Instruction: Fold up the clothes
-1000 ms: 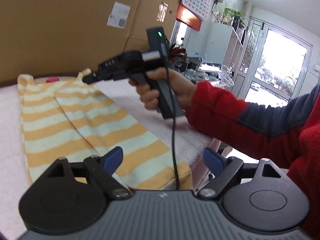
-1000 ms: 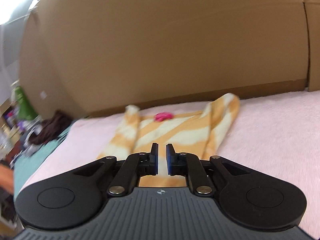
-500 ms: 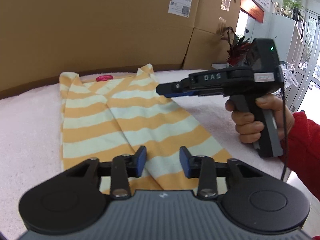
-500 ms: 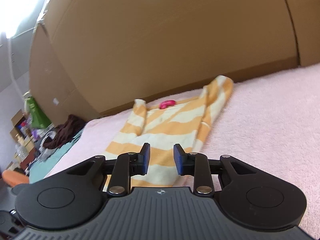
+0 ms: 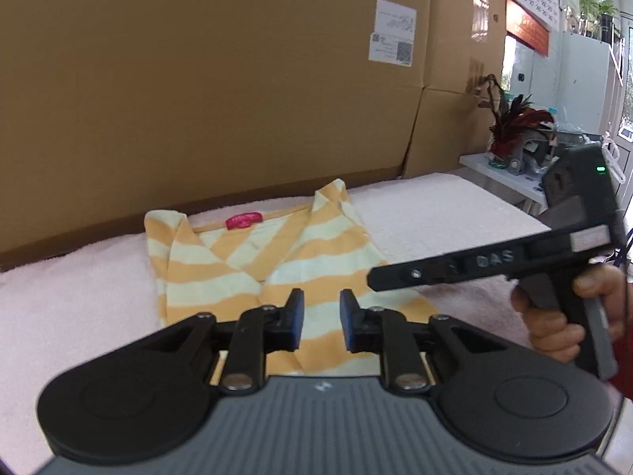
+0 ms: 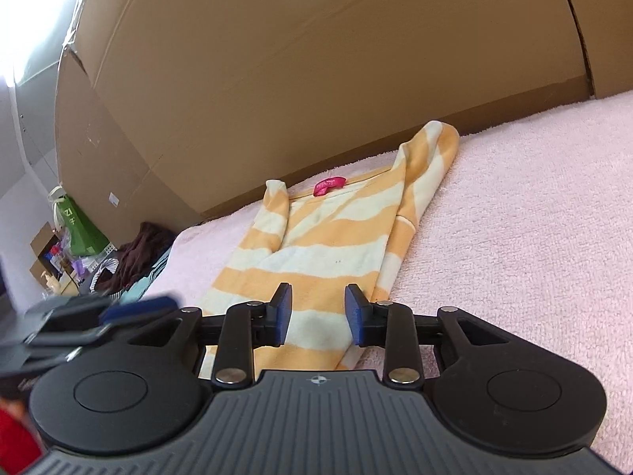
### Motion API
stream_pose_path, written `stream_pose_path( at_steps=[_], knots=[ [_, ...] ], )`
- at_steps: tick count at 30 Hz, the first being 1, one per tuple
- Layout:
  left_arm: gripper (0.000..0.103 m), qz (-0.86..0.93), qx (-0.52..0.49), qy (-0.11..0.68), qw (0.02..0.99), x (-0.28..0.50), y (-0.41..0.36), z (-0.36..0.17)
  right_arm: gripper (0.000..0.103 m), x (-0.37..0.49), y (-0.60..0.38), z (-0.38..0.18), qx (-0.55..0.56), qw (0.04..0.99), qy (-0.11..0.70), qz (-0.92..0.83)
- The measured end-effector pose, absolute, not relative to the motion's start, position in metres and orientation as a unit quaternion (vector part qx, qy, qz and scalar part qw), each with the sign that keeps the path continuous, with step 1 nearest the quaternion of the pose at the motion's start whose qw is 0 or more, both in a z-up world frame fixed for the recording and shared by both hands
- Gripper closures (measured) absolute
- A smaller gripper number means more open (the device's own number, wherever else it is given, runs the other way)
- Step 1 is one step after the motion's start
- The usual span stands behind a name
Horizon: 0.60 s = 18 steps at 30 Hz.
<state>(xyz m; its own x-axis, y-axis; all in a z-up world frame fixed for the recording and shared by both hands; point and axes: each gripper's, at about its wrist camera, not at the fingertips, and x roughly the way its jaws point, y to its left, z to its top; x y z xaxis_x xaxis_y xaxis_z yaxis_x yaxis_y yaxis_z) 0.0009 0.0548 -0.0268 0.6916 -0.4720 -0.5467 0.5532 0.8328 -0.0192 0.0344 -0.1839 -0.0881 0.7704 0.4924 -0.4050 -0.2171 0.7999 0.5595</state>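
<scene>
An orange and cream striped garment [image 5: 273, 265] [image 6: 336, 245] lies on the pink towel-covered table [image 5: 71, 297], its sides folded inward and a pink neck label [image 5: 243, 220] at the far end. My left gripper [image 5: 321, 318] hovers open above the garment's near hem, nothing between its blue pads. My right gripper [image 6: 318, 314] is also open, above the near right part of the hem. In the left wrist view the right gripper [image 5: 374, 279] reaches in from the right, held by a hand [image 5: 554, 324]. The left gripper's fingers [image 6: 134, 306] show blurred at the left of the right wrist view.
Large cardboard boxes [image 5: 237, 79] [image 6: 316, 79] stand right behind the table. A white side table with a red plant [image 5: 514, 126] is at the right. Dark clothes [image 6: 138, 253] and a green bag [image 6: 79, 225] lie beyond the table's left end.
The left gripper's jaws narrowed from wide apart and it swung to face the garment. The right gripper opened from shut and drew back toward the near hem.
</scene>
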Motion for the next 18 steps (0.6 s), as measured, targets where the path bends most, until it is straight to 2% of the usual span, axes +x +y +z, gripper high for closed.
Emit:
stream_pose_path(
  at_steps=[3,5,6,8,9,12,15,18],
  knots=[
    [0.084,-0.270,0.079,0.294,0.914,0.031,0.042,-0.045,0.070,0.036,-0.186,-0.089,0.252,0.905,0.279,0.197],
    [0.080,-0.277,0.075,0.285,0.915,0.039,0.043,-0.050,0.070,0.037,-0.190,-0.091,0.271,0.900,0.281,0.196],
    [0.073,-0.282,0.072,0.278,0.915,0.041,0.045,-0.051,0.070,0.038,-0.193,-0.093,0.283,0.896,0.281,0.196],
    [0.040,-0.297,0.056,0.280,0.911,0.045,0.050,-0.056,0.070,0.039,-0.196,-0.095,0.302,0.889,0.282,0.198],
    [0.036,-0.315,0.028,0.288,0.904,0.049,0.057,-0.055,0.070,0.040,-0.197,-0.095,0.306,0.887,0.283,0.200],
    [0.033,-0.364,-0.066,0.309,0.876,0.063,0.080,-0.061,0.070,0.047,-0.196,-0.093,0.302,0.890,0.282,0.194],
    [0.038,-0.379,-0.125,0.320,0.859,0.073,0.093,-0.066,0.071,0.056,-0.193,-0.089,0.288,0.897,0.280,0.183],
    [0.041,-0.388,-0.156,0.326,0.848,0.078,0.098,-0.070,0.079,0.065,-0.191,-0.085,0.274,0.904,0.279,0.171]
  ],
)
